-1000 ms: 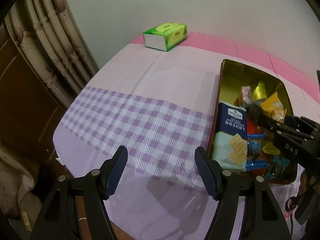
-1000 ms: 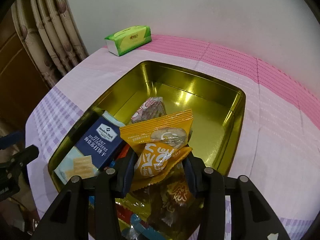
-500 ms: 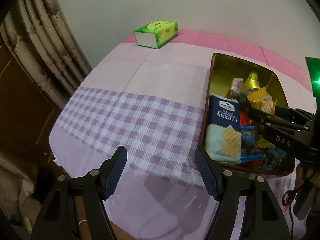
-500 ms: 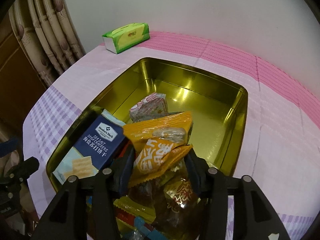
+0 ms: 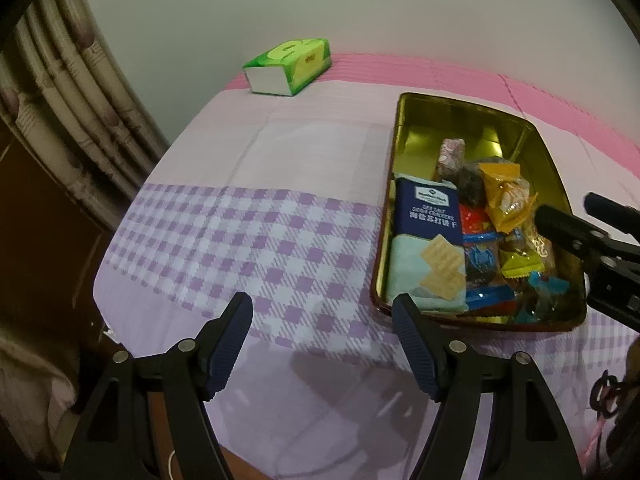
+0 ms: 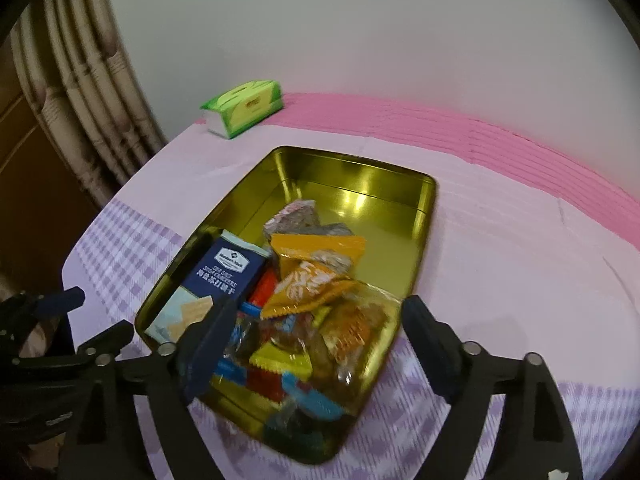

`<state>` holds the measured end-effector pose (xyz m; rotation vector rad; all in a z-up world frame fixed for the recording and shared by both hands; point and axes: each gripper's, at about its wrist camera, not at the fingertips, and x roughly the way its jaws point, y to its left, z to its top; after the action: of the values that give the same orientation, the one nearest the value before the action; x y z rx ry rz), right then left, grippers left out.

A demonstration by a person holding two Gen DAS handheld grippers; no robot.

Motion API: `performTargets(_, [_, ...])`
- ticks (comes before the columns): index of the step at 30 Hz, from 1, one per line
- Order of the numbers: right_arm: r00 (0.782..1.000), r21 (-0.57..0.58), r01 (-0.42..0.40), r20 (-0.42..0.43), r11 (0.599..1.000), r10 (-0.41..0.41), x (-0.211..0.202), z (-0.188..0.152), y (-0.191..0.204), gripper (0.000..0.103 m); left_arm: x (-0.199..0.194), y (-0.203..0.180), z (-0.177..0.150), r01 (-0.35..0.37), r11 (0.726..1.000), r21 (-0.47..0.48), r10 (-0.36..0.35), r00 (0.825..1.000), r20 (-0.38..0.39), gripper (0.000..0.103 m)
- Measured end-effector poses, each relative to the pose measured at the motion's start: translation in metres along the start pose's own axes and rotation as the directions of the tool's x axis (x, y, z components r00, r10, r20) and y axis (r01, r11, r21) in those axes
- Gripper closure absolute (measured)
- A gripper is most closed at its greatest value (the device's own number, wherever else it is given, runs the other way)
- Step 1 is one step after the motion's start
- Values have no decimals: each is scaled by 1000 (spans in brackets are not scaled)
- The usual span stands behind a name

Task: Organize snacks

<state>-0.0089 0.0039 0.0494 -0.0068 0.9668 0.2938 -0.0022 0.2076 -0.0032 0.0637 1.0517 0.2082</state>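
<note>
Letting go of the orange snack bag (image 6: 310, 276) into the gold tin (image 6: 424, 216).

The right claw (image 6: 310, 344) is opening wide and pulling up, so the bag that it was squeezing a moment ago is now lying loose just ahead of its tips, on the snack pile. The left claw (image 5: 322, 346) is waiting wide and empty over the checked cloth (image 5: 240, 240), with the tin off to its right.
</note>
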Motion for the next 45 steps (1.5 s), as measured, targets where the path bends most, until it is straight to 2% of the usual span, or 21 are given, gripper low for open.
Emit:
performTargets(2, [1000, 19, 4, 0, 1000, -4, -5, -5, -2, 14, -1, -2, 0, -2, 1000, 11, 2, 1000, 3, 30])
performTargets(13, [996, 26, 75, -58, 997, -73, -5, -37, -8, 13, -2, -9, -2, 2, 999, 41, -2, 1000, 2, 30])
performTargets(45, [992, -12, 106, -73, 994, -106, 2, -41, -2, 12, 3, -15, -5, 14, 998, 69, -13, 1000, -16, 30])
